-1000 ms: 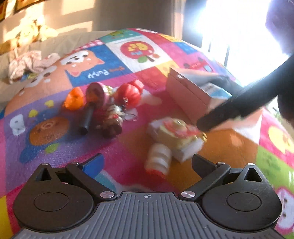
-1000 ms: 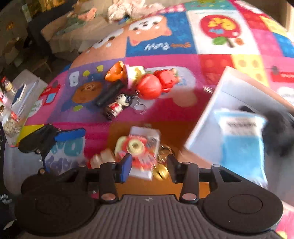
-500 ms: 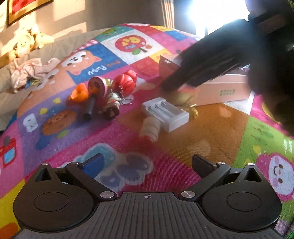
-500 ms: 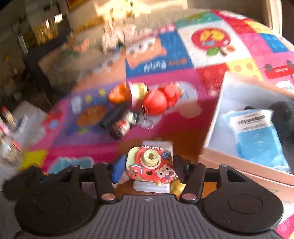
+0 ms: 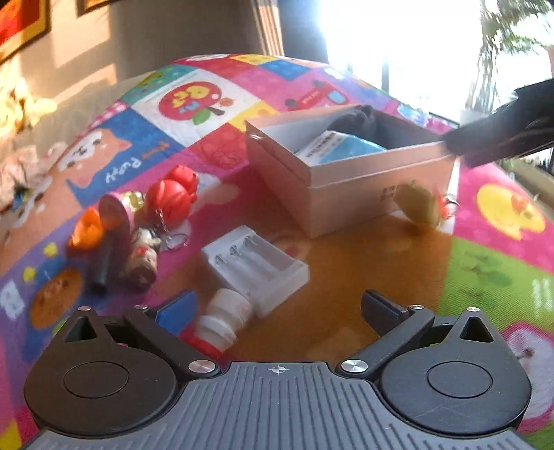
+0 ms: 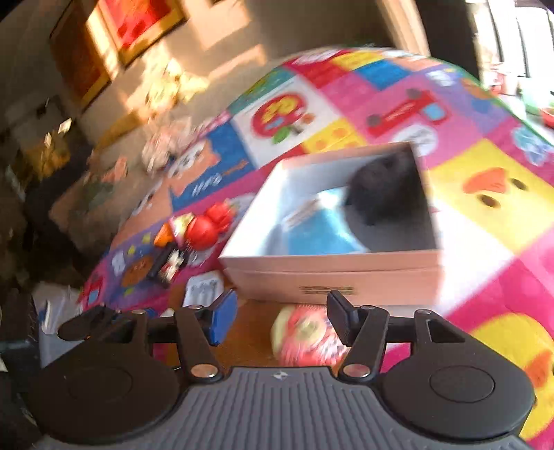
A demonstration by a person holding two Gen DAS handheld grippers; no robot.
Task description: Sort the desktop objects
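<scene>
Right gripper point(image 6: 282, 318): fingers are held well apart, with nothing clasped between them. A blurred red-and-cream toy camera point(image 6: 306, 334) is seen just below and between the fingertips, close to the right finger; whether it is touched cannot be told. In the left wrist view the same toy point(image 5: 420, 206) appears as a blur against the near wall of the box, under the dark arm of the right gripper.

Left gripper point(image 5: 277, 308): fingers are spread wide and are empty. A white bottle with a red base point(image 5: 216, 325) lies on its side just ahead of the left fingertip. A white battery charger point(image 5: 256, 264) is touching it on the far side.

Pink cardboard box point(image 5: 349, 187): open-topped, set beyond the charger on the patchwork play mat point(image 5: 484, 273). A blue packet point(image 5: 341, 147) and a dark fabric item point(image 6: 384, 187) are held inside.

Cluster, well to the left of the box: a red round toy point(image 5: 171, 199), an orange piece point(image 5: 86, 230), a pink-headed object with a black handle point(image 5: 105, 242) and a small figure keychain point(image 5: 142, 261) are grouped together, touching or nearly so.

Background: framed pictures point(image 6: 138, 27) are hung on the wall; crumpled cloth point(image 5: 20, 169) lies past the mat's far edge.
</scene>
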